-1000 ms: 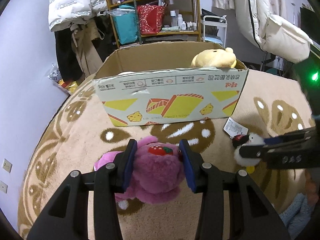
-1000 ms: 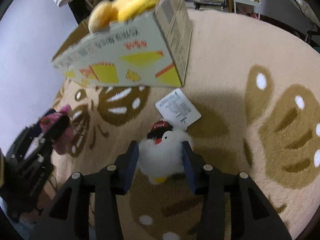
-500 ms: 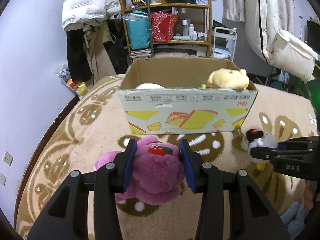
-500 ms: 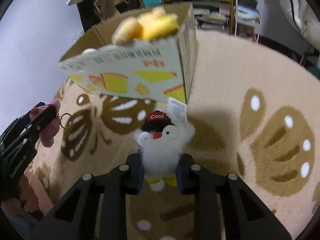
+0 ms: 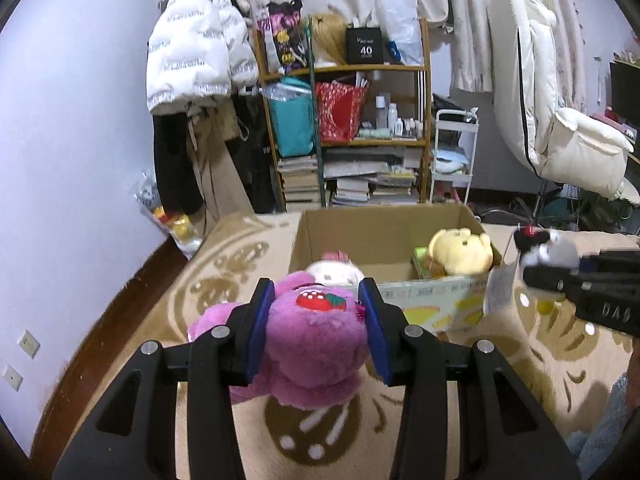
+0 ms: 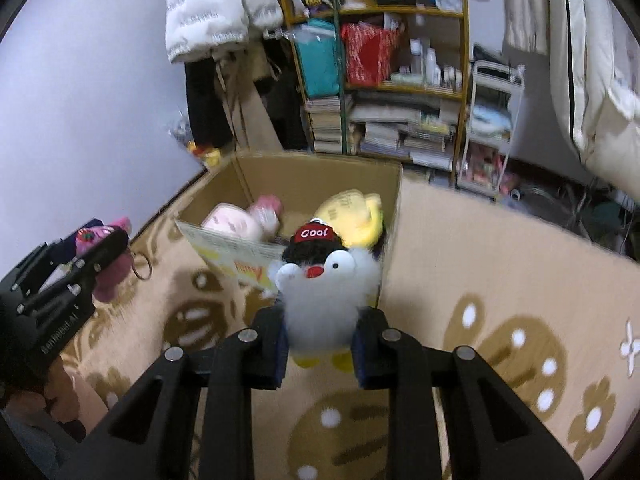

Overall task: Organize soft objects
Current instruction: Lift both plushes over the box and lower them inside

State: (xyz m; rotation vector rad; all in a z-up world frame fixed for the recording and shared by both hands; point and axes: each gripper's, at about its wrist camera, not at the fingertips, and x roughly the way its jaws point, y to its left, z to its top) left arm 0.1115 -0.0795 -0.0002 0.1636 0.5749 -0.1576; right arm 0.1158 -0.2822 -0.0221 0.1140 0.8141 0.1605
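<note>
My left gripper (image 5: pixel 316 332) is shut on a purple plush with a strawberry patch (image 5: pixel 316 344), held above the rug in front of an open cardboard box (image 5: pixel 380 224). My right gripper (image 6: pixel 318 346) is shut on a white penguin plush with a black "Cool" cap (image 6: pixel 324 296), held above the rug at the box's (image 6: pixel 320 176) near right corner. The box holds a yellow plush (image 5: pixel 460 252) and a pink-white plush (image 6: pixel 240 222). The right gripper and penguin also show in the left wrist view (image 5: pixel 548 252); the left gripper shows in the right wrist view (image 6: pixel 100 248).
A beige patterned rug (image 6: pixel 500 280) covers the floor. A cluttered wooden shelf (image 5: pixel 348 120) and a white cart (image 5: pixel 452 156) stand behind the box. Coats hang at the left wall (image 5: pixel 192 48). A white recliner (image 5: pixel 560 120) is at the right.
Both grippers have lifted their plush toys off the rug and risen toward the box. The views now look down into the open box.
</note>
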